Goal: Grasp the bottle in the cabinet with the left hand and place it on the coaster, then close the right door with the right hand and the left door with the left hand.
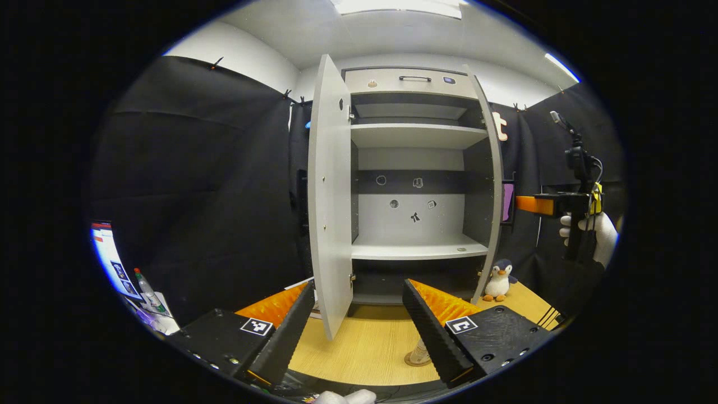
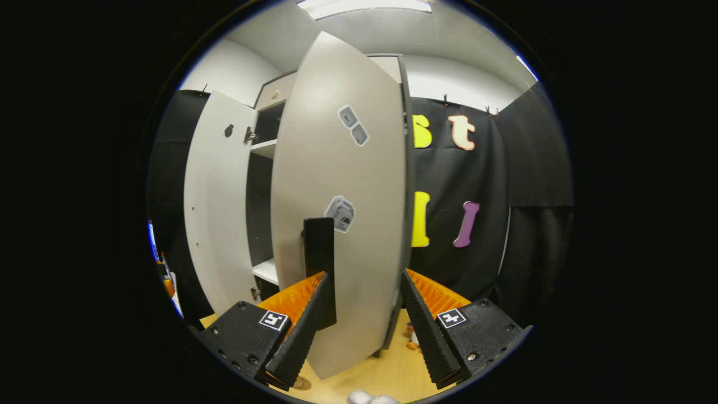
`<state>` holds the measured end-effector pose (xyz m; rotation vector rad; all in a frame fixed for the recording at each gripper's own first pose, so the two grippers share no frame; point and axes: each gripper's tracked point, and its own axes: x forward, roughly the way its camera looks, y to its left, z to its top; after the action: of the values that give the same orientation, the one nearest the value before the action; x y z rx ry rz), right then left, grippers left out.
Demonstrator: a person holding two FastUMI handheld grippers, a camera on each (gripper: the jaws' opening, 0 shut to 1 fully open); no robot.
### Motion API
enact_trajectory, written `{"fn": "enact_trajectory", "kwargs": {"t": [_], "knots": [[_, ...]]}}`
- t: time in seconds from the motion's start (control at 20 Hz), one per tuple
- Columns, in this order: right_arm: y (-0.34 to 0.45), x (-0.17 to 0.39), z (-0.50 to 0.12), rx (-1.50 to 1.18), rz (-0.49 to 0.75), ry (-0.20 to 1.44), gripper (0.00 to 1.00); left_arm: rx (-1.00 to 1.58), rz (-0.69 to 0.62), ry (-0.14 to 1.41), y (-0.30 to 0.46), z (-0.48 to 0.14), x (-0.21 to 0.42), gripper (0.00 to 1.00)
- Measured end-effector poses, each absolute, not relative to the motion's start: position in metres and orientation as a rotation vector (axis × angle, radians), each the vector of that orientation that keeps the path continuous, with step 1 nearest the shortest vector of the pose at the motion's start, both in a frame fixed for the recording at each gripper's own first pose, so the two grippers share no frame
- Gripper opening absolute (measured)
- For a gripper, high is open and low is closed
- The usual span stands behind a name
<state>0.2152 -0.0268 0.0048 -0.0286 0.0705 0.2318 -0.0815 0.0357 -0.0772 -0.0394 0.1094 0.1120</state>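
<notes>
Bottle (image 1: 419, 352) apparently on coaster (image 1: 416, 362); both doors ajar; left tool (image 1: 359, 331) and right tool (image 2: 364, 331) open

I see a light wooden table (image 1: 364, 348) carrying the open cabinet (image 1: 412, 168) — in front of it the bottle (image 1: 419, 352) on its coaster (image 1: 414, 362), a plush penguin (image 1: 498, 279) beside.

Honestly nothing here is readable as actual words or numbers. The square black-and-white coded markers (image 1: 256, 326) on the hand-held gripper bodies are just patterns, not text. The small grey stickers (image 2: 353, 125) on the pale grey cabinet door, the little stickers (image 1: 418, 182) on the cabinet's back panel and the bottle's label (image 1: 418, 353) are too small or blurry to make out.
</notes>
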Motion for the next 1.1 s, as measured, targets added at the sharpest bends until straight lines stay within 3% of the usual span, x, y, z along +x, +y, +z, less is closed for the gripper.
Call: {"fn": "enact_trajectory", "kwargs": {"t": [0.35,0.55,1.1], "knots": [[-0.035,0.17,0.014,-0.022,0.193,0.046,0.81,-0.07,0.083,0.116,0.056,-0.077,-0.074,0.96],[-0.042,0.126,0.001,-0.015,0.182,0.058,0.81,-0.037,0.133,0.081,0.098,-0.069,-0.057,0.96],[-0.053,0.047,-0.057,-0.019,0.072,0.179,0.81,0.027,0.217,0.008,0.231,-0.028,0.043,0.96]]}}
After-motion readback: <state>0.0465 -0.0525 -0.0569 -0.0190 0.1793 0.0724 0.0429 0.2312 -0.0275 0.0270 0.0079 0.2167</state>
